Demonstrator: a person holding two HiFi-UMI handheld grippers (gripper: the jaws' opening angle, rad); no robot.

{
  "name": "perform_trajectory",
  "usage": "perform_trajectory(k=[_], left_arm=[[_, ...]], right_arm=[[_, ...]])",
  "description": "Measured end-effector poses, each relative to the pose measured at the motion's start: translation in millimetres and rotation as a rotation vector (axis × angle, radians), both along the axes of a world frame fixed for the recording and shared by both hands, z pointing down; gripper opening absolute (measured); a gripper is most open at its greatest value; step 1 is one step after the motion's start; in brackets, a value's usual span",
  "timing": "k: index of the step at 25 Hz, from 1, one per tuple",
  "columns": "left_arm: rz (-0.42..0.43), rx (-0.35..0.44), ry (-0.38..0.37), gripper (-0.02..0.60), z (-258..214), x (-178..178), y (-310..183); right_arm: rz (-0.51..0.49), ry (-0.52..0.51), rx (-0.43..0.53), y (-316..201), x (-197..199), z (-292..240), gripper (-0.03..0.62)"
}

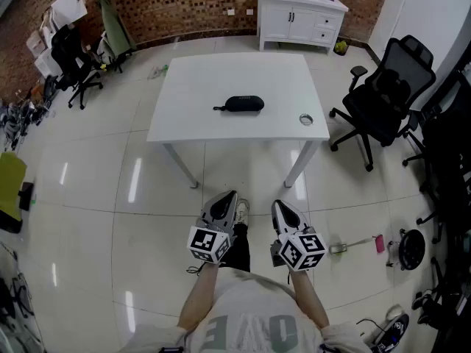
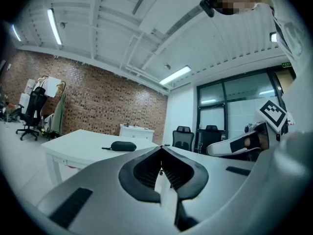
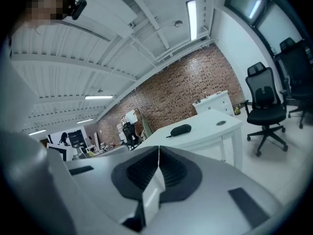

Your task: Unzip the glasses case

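Lying on table: case, well apart from both tools.
Left gripper: jaws pressed together, holding nothing.
Right gripper: likewise.
Risk: unpinned case sliding while being unzipped.

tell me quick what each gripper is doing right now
Left gripper: jaws closed, holding nothing.
Right gripper: jaws closed, holding nothing.

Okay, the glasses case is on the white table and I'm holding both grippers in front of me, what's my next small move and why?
Probably step forward to the table: the glasses case lies near its middle, well beyond the left gripper and right gripper, and both have their jaws shut on nothing.
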State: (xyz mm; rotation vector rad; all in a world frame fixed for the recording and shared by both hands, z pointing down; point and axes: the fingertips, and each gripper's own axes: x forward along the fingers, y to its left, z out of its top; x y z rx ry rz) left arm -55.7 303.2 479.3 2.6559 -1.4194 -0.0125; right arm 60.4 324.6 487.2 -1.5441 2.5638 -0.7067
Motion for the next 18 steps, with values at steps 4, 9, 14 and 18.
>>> perform_trajectory(k=[4,9,14,18], left_arm=[[-0.002,-0.004,0.013,0.005,2,-14,-96],[0.058,0.004,-0.023,0.005,-13,-21,-236],[0.129,0.010,-0.091,0.005,-19,-23,-328],[0.134,-0.012,-0.113,0.003,-10,-27,-364]], right_arm=[[-0.002,0.019,0.019,-97,-14,-5,0.000],[0.003,0.035,0.037,-239,-33,-29,0.000],[0.034,0.030,0.020,-330,-39,-34,0.000],[0.053,0.026,-0.010,-367,-36,-25,0.000]])
